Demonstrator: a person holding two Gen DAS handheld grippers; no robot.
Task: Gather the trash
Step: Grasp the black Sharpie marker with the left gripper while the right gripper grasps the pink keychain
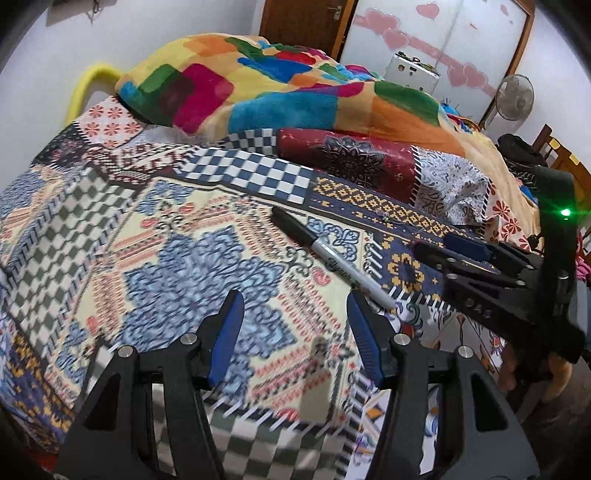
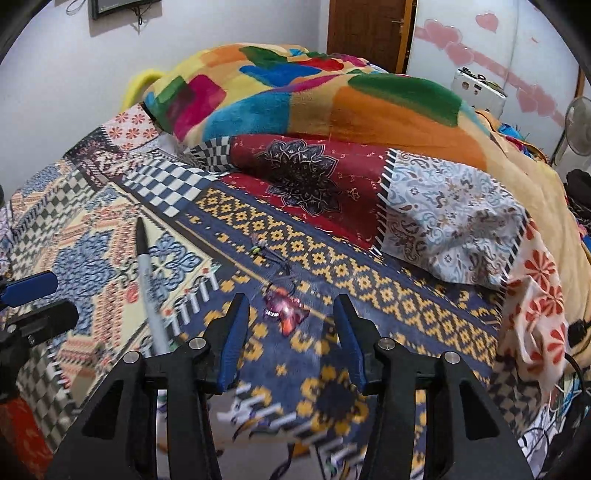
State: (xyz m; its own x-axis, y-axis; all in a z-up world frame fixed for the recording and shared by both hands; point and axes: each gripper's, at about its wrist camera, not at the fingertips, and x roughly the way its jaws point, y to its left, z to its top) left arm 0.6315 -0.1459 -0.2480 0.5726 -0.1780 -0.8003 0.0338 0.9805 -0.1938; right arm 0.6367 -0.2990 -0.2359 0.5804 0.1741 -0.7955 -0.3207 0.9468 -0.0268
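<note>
Right gripper [image 2: 291, 332] fingers apart, nothing held; one crumpled pink wrapper [image 2: 284, 312] on patchwork bedspread [image 2: 369, 258] just ahead between tips. Left gripper [image 1: 295, 325] likewise spread, empty. One marker pen [image 1: 328, 254] lies beside. Farther: one small dark wire scrap [image 2: 262, 248], one multicolour blanket [image 2: 314, 92] heaped.

Matt black plastic on my left gripper [image 1: 295, 325], ribbed blue pads [image 1: 364, 334] on the fingers and shiny metal pins at the joints. Under me, the printed cloth bedsheet [image 1: 155, 258] looks flat and soft. The blanket [image 2: 314, 99] beyond is plush fleece. A crinkled glossy wrapper [image 2: 284, 314] glints, and the marker [image 1: 332, 258] shows smooth plastic. The door [image 2: 369, 33] is varnished wood.
</note>
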